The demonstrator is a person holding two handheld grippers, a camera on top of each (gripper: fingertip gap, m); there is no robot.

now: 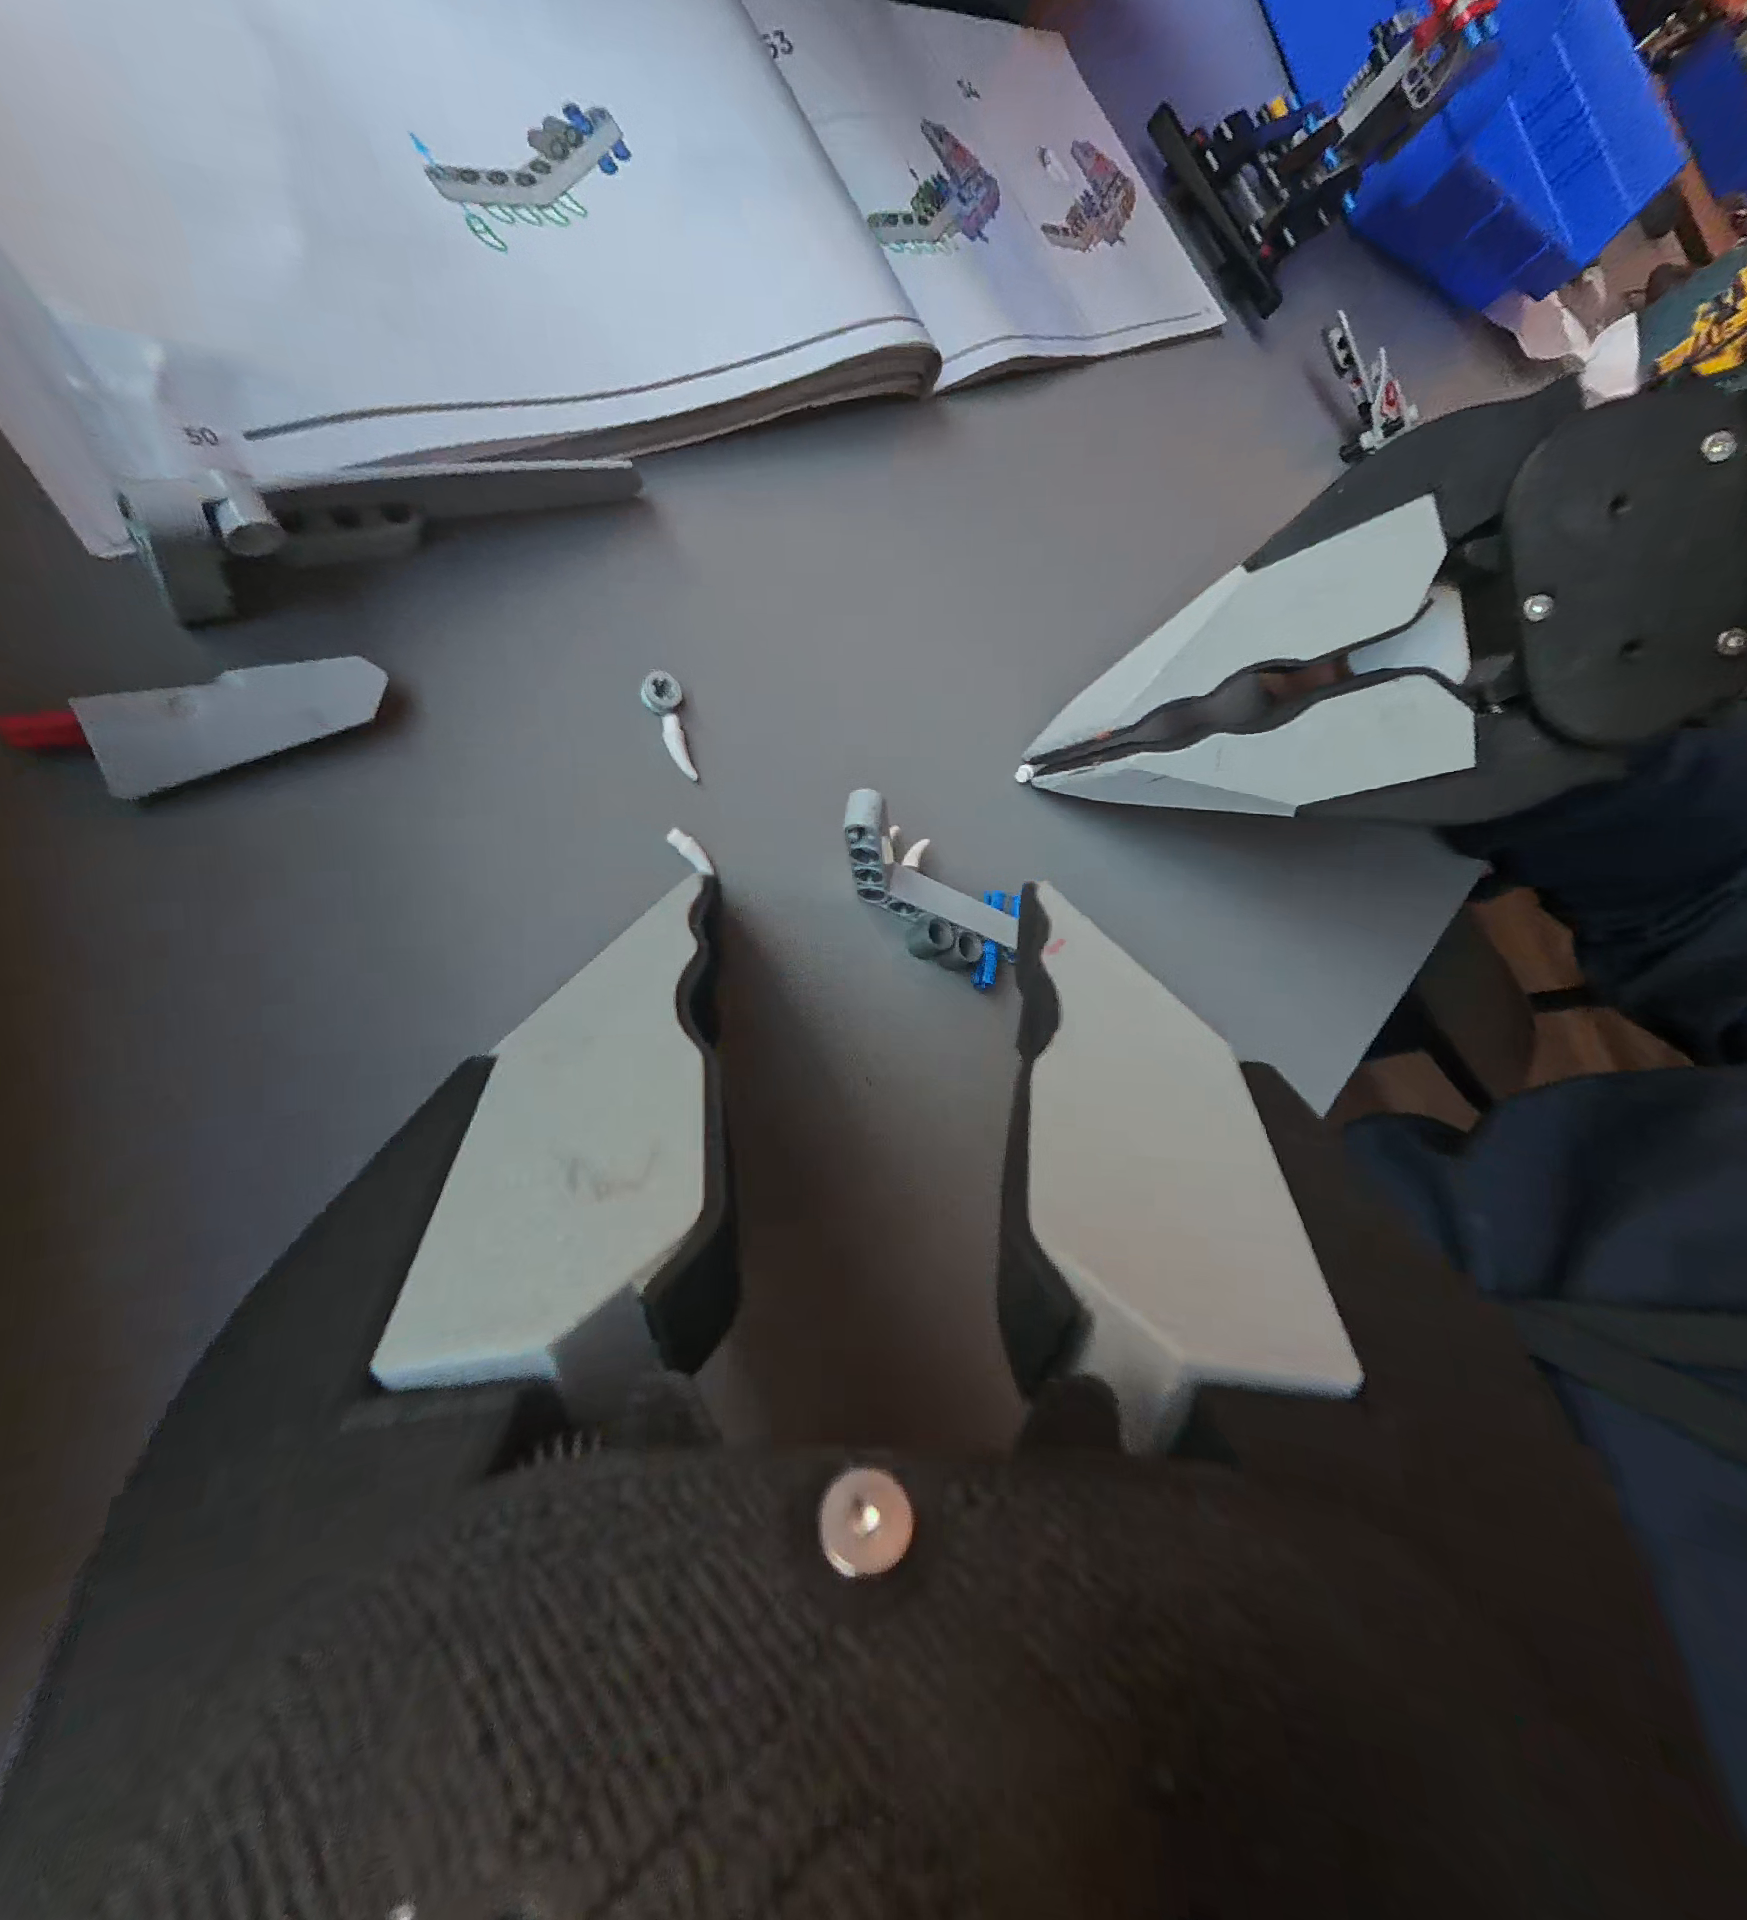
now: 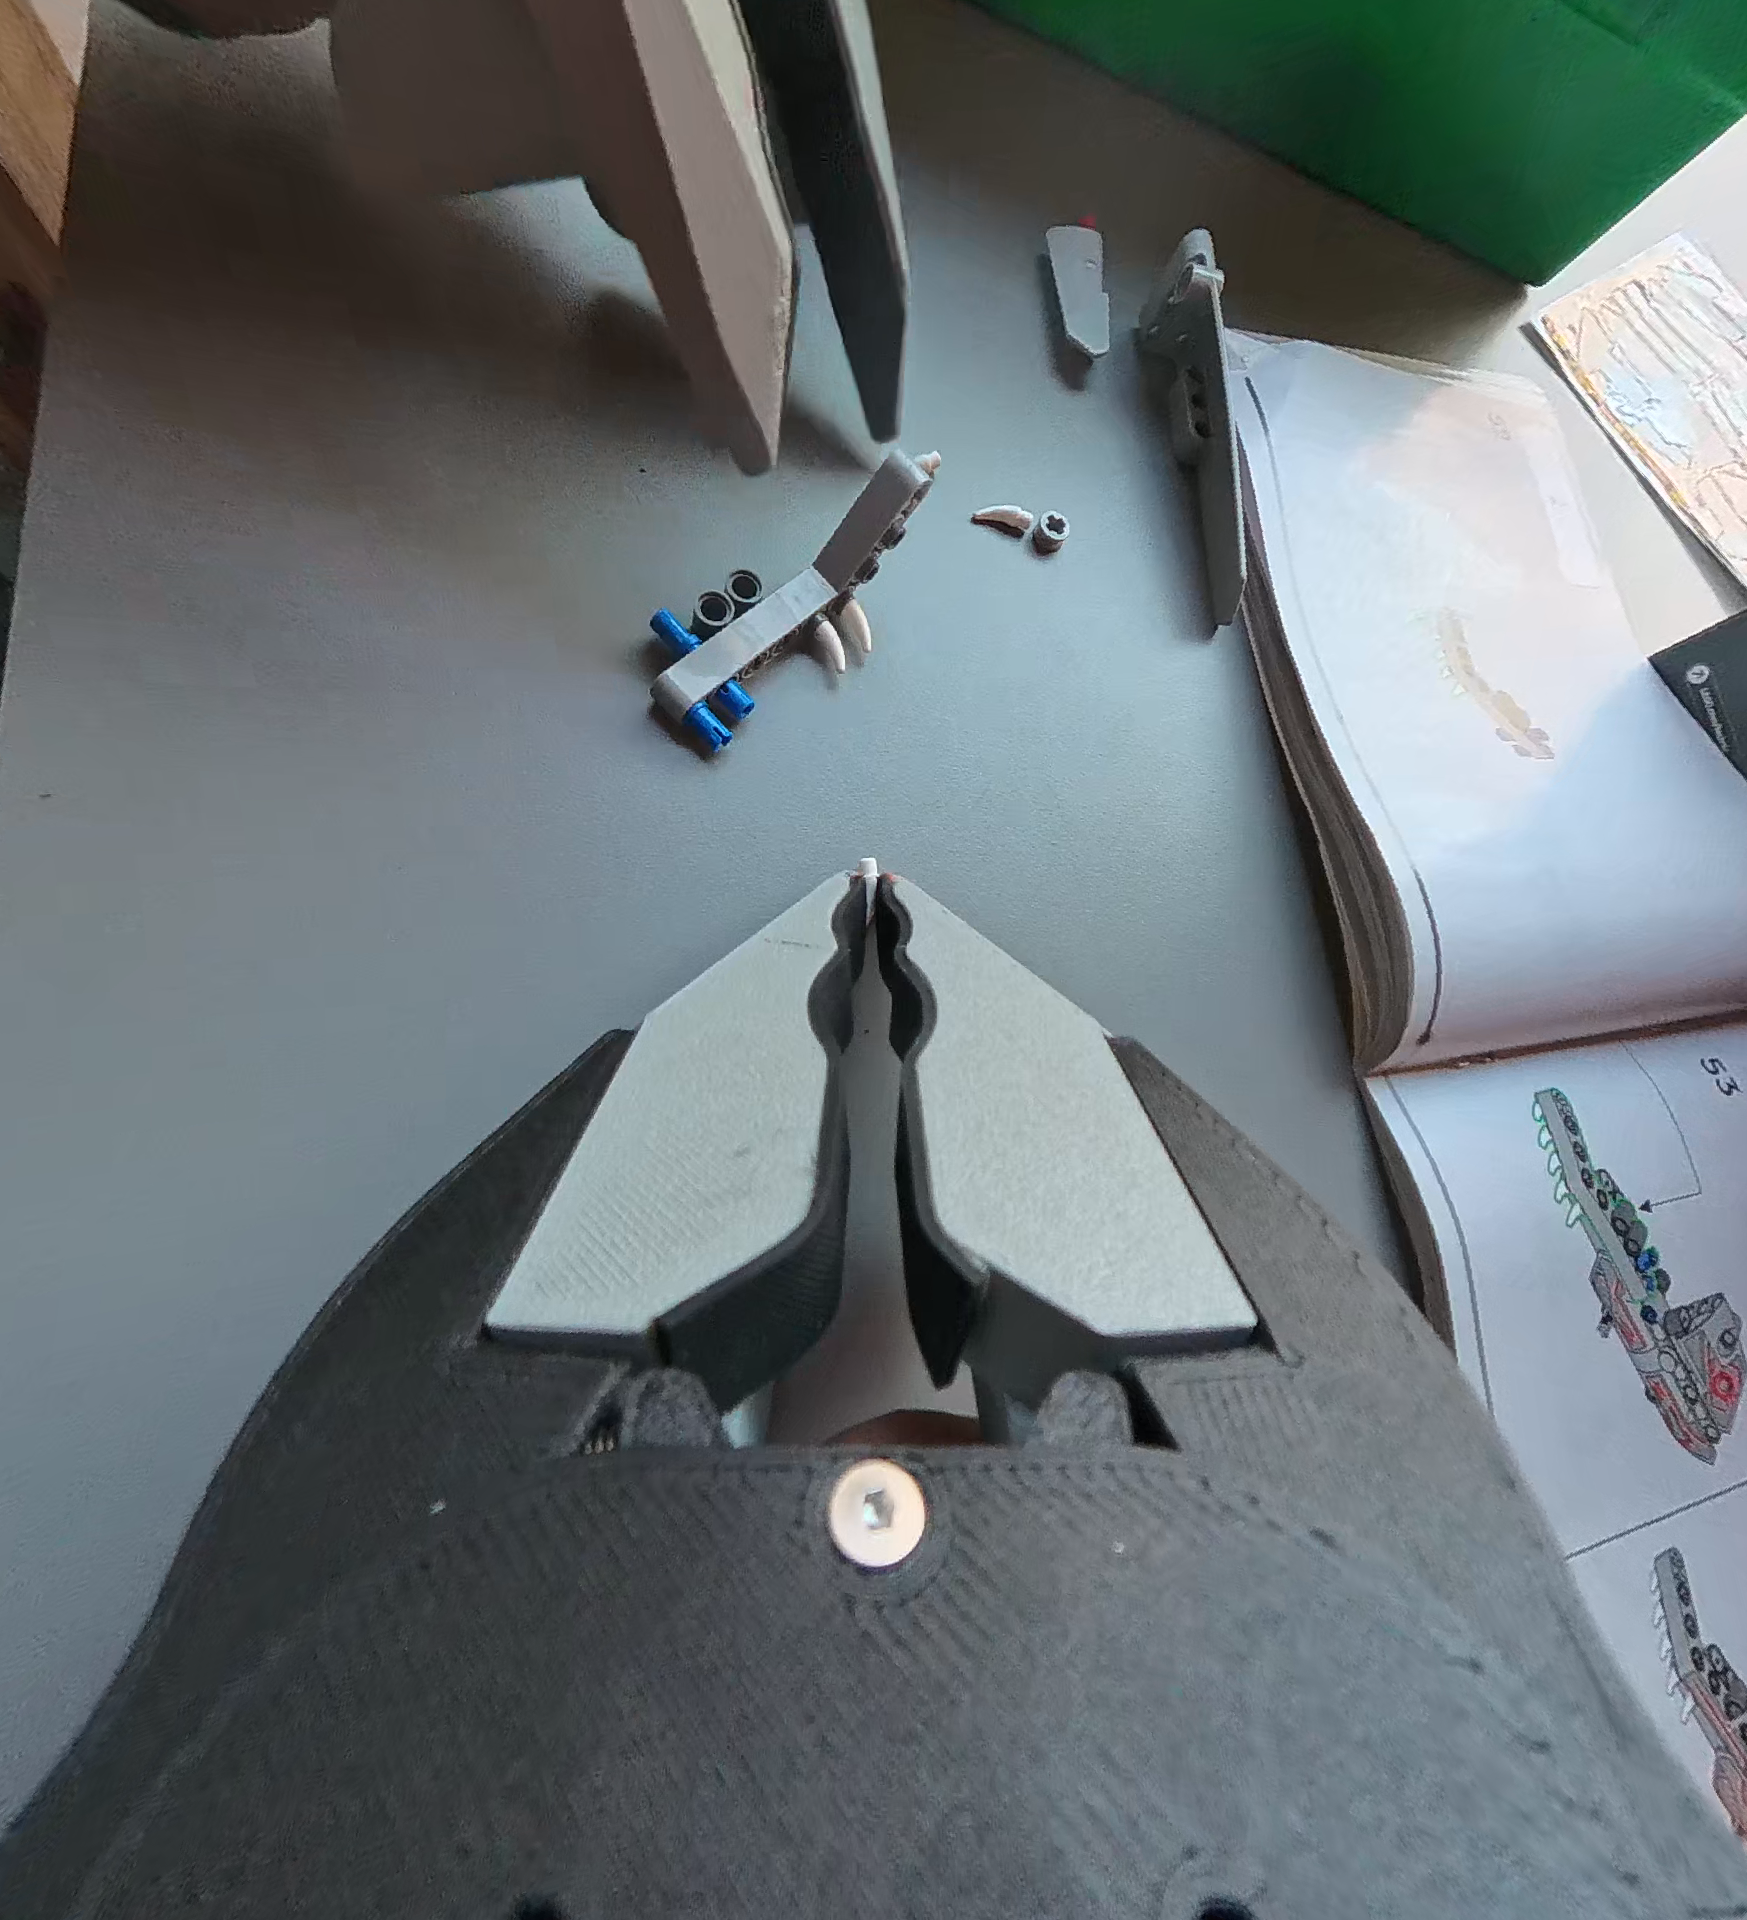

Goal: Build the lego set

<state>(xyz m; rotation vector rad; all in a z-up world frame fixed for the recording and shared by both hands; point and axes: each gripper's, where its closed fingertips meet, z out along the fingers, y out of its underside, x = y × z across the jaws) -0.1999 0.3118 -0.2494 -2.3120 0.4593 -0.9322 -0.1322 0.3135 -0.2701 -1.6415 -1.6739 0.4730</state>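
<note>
A bent grey beam (image 2: 786,613) with blue pins, dark bushes and two white teeth lies on the grey table; it also shows in the left wrist view (image 1: 905,888). My right gripper (image 2: 869,878) is shut on a small white tooth (image 2: 868,867), held short of the beam; it shows in the left wrist view (image 1: 1030,774) too. My left gripper (image 1: 869,894) is open and empty, its jaws straddling the beam's near side. A loose tooth (image 1: 690,847) lies by its left fingertip. Another loose tooth (image 1: 680,748) lies beside a grey bush (image 1: 661,691).
An open instruction booklet (image 1: 536,260) lies behind the parts, also in the right wrist view (image 2: 1471,675). A grey panel with a red pin (image 1: 225,717) and a grey assembly (image 1: 256,520) lie left. Blue bins (image 1: 1523,156), a black frame (image 1: 1253,177), a green box (image 2: 1420,125). The table edge (image 1: 1368,987) is right. My left gripper is the nearer one to the grey bush (image 1: 661,691): about 4 cm, against 10 cm. Seen from the right wrist view (image 2: 1056,528) as well.
</note>
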